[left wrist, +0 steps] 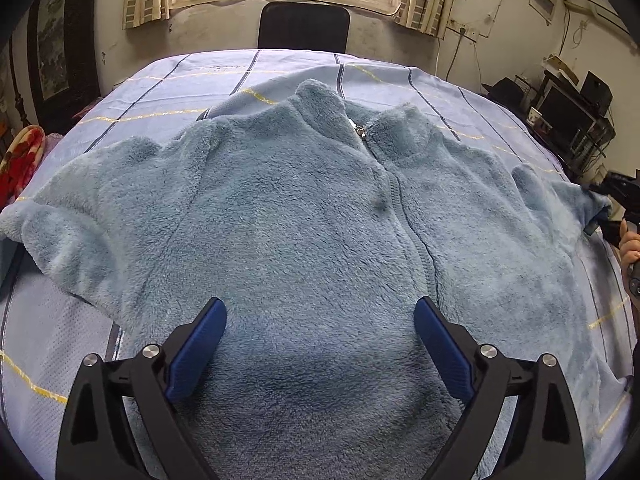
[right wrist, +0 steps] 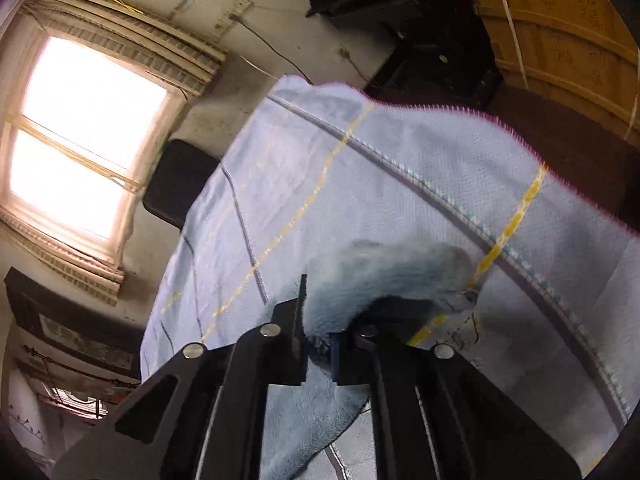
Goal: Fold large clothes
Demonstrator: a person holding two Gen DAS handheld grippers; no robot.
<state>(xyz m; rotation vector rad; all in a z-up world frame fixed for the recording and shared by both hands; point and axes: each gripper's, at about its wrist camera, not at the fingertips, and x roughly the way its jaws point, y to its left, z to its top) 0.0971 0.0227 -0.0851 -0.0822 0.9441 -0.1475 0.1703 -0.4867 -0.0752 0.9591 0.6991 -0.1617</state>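
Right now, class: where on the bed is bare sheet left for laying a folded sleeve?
Bare sheet lies between the fleece jacket's collar and the black chair, and near-left below the left sleeve. The middle is crowded by the jacket; the right gripper pinches its other sleeve.

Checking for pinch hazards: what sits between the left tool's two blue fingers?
Only the blue fleece jacket, its lower body filling the gap between the open left tool; seen in the left wrist view.

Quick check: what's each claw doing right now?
Left claw: open, empty, above the fleece jacket.
Right claw: closed on the jacket's sleeve.
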